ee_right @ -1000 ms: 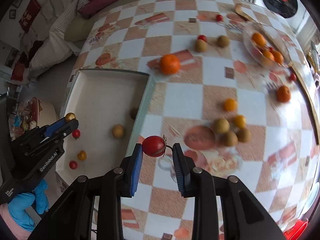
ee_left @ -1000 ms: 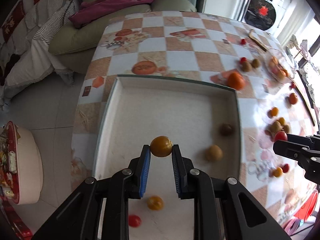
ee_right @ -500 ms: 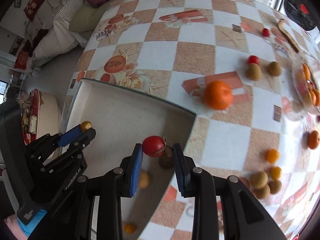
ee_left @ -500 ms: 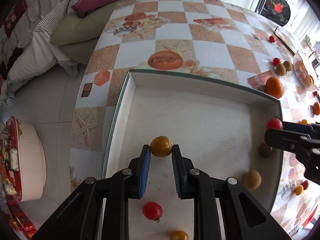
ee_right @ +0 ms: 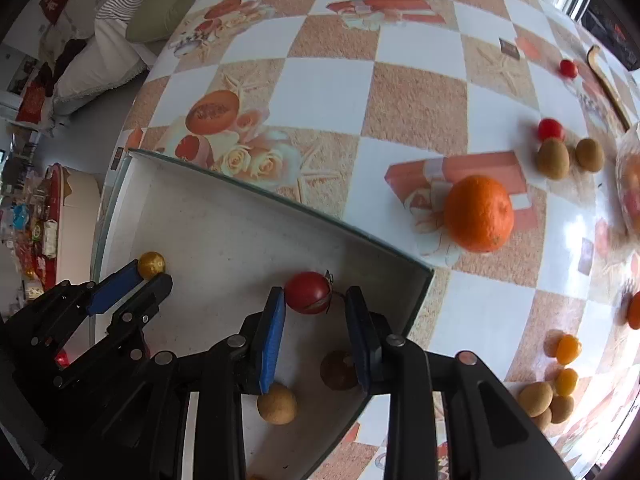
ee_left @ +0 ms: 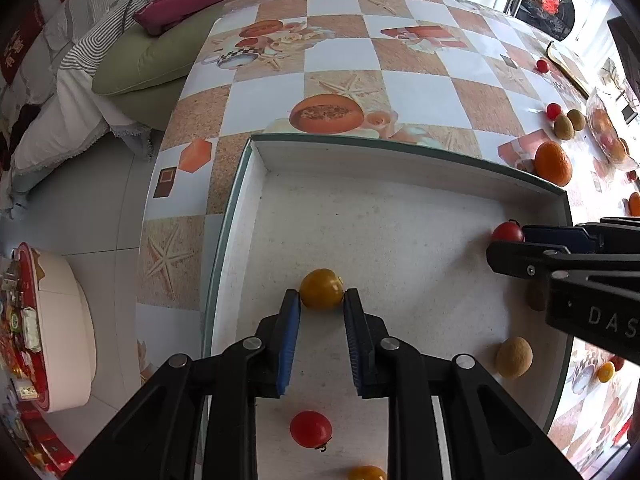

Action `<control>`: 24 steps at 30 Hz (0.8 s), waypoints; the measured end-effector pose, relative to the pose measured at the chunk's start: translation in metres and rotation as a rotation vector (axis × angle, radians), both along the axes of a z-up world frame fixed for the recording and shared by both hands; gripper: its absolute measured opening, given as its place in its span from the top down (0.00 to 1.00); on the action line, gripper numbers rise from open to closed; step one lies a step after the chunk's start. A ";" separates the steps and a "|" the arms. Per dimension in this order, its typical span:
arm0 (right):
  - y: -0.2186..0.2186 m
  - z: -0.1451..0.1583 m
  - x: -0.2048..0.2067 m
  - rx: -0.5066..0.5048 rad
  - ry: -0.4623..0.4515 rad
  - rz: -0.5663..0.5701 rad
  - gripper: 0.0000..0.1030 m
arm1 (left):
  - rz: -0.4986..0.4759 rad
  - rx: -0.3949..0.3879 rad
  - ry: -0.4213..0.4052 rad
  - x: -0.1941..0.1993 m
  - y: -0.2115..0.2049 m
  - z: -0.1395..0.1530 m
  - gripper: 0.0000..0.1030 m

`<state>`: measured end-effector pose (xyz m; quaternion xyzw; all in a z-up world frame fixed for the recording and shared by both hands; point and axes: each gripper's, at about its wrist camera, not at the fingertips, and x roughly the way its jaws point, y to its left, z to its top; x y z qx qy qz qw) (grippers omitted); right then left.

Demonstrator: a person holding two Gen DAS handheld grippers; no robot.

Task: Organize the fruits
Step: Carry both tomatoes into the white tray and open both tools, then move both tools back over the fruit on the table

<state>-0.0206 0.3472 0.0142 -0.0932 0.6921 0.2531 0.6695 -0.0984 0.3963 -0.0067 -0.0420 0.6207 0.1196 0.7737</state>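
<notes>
My left gripper [ee_left: 321,300] is shut on a yellow cherry tomato [ee_left: 322,289] over the white tray [ee_left: 380,156], near its left wall; both show in the right wrist view, the tomato [ee_right: 151,264] at the tip of the gripper [ee_right: 154,274]. My right gripper [ee_right: 316,300] has its jaws parted; a red cherry tomato [ee_right: 309,293] sits against the left pad, with a gap to the right pad, over the tray's [ee_right: 256,190] far right corner. In the left wrist view this tomato [ee_left: 507,233] shows at the gripper tip.
In the tray lie a red tomato [ee_left: 311,429], a tan fruit [ee_left: 514,357], a brown fruit [ee_right: 338,370] and another yellow one [ee_left: 366,473]. On the checkered table are an orange [ee_right: 479,213], kiwis [ee_right: 553,158], red tomatoes [ee_right: 550,129] and small yellow fruits [ee_right: 568,349].
Both grippers have moved further over the tray toward its far side. The right gripper's jaws have parted, and the red tomato now touches only the left pad.
</notes>
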 end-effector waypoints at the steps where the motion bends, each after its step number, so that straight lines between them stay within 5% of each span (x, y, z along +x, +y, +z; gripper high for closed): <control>1: 0.002 0.000 -0.001 -0.004 -0.004 0.007 0.67 | 0.004 0.011 0.002 0.000 0.001 0.001 0.62; 3: 0.003 0.000 -0.001 -0.004 -0.002 0.012 0.66 | 0.018 0.023 -0.009 -0.002 0.003 0.003 0.25; 10: 0.000 0.002 0.004 0.039 0.033 -0.028 0.53 | -0.006 0.051 -0.011 -0.010 -0.001 0.006 0.24; 15: -0.004 0.016 0.001 0.099 0.019 -0.045 0.16 | 0.000 0.052 0.006 -0.018 -0.001 0.009 0.24; 24: -0.038 0.047 -0.005 0.120 -0.008 -0.110 0.16 | -0.009 0.046 0.008 -0.035 -0.017 0.025 0.24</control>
